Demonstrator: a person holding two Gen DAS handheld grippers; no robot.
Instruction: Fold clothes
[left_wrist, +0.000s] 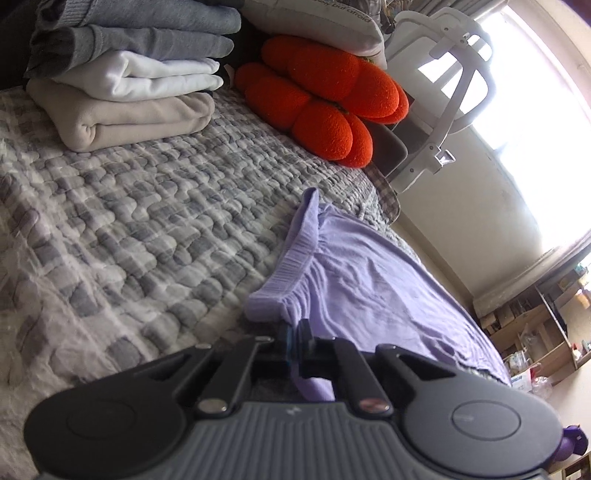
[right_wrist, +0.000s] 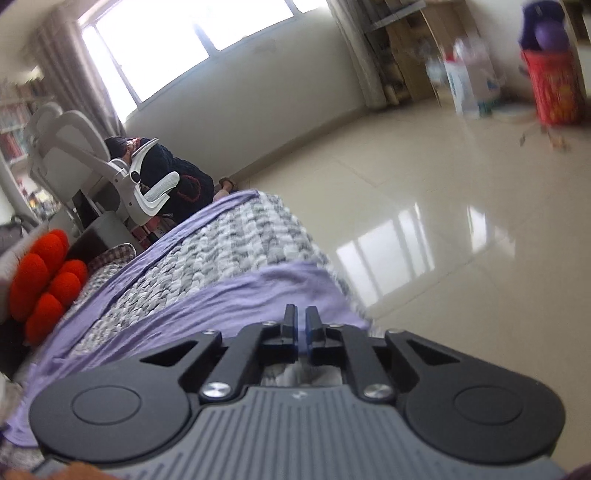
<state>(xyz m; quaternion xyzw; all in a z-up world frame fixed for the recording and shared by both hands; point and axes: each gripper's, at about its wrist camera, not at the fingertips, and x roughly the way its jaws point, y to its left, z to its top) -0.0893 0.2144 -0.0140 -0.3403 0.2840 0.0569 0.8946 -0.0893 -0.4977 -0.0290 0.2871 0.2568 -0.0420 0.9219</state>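
A lilac garment with a ribbed waistband lies across the grey-and-white quilted bed. My left gripper is shut on a corner of its waistband, with cloth bunched between the fingers. In the right wrist view the same lilac garment drapes over the bed's edge. My right gripper is shut on its fabric near the bed corner, with a thin strip of cloth between the pads.
A stack of folded clothes sits at the far left of the bed. An orange plush cushion and a white pillow lie beyond. A white office chair with a seated person stands past the bed. A red basket stands on the glossy floor.
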